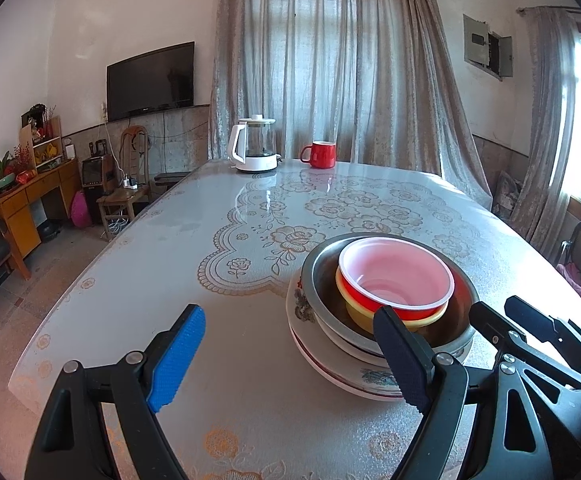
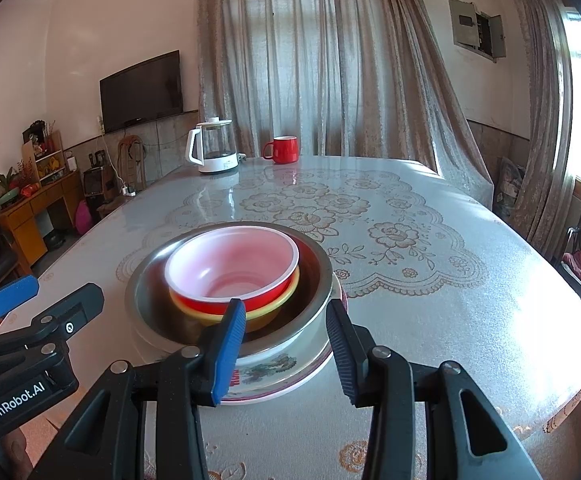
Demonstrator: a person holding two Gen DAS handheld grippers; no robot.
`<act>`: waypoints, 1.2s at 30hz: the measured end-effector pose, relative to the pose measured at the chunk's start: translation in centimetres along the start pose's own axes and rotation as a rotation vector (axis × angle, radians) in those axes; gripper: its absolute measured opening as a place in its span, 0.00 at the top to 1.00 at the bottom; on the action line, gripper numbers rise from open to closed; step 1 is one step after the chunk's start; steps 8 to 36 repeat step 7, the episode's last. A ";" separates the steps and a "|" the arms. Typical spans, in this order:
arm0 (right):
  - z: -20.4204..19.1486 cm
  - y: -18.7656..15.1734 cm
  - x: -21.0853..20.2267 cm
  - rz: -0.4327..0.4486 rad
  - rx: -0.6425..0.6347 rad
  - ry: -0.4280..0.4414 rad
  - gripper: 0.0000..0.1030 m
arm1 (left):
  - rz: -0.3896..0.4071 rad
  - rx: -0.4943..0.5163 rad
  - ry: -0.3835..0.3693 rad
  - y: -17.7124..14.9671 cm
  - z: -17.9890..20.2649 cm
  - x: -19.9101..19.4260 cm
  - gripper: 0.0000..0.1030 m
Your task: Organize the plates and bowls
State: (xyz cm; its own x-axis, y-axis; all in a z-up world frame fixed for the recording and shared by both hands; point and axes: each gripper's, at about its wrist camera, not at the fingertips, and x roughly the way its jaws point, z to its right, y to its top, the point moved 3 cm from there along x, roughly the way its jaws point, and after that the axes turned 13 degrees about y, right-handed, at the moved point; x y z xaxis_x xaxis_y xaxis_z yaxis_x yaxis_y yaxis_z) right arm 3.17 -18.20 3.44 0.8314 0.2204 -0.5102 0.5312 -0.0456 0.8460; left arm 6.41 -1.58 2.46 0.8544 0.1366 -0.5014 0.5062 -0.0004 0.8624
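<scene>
Steel bowl (image 2: 226, 320) holds the nested red bowl (image 2: 232, 268) atop plates (image 2: 278, 376), lower centre; my right gripper (image 2: 286, 354) half-open, left gripper (image 1: 290, 364) wide, both empty. A nudge could topple the stack.

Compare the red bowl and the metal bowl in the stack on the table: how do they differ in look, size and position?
The red bowl is red outside and white inside; the metal bowl is plain shiny grey. The red bowl is clearly smaller than the metal bowl. The red bowl sits on top, nested in a yellow bowl, while the metal bowl lies lower, holding both and resting on the patterned plates. Both are round, upright and empty of food.
</scene>
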 end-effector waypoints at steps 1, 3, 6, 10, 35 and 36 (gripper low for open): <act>0.1 0.0 0.1 -0.001 0.001 0.000 0.59 | 0.005 -0.004 0.001 0.0 -0.1 0.0 0.16; 0.2 -0.1 0.2 -0.005 0.004 -0.001 0.59 | 0.010 -0.008 -0.002 0.1 -0.2 0.0 0.19; 0.3 -0.2 0.3 -0.006 0.010 -0.001 0.59 | 0.000 -0.015 0.000 0.1 -0.3 0.3 0.19; 0.3 -0.2 0.3 -0.006 0.010 -0.001 0.59 | -0.014 -0.016 -0.015 0.1 -0.3 0.6 0.19; 0.3 -0.2 0.3 -0.006 0.010 -0.001 0.59 | -0.014 -0.016 -0.015 0.1 -0.3 0.6 0.19; 0.3 -0.2 0.3 -0.006 0.010 -0.001 0.59 | -0.014 -0.016 -0.015 0.1 -0.3 0.6 0.19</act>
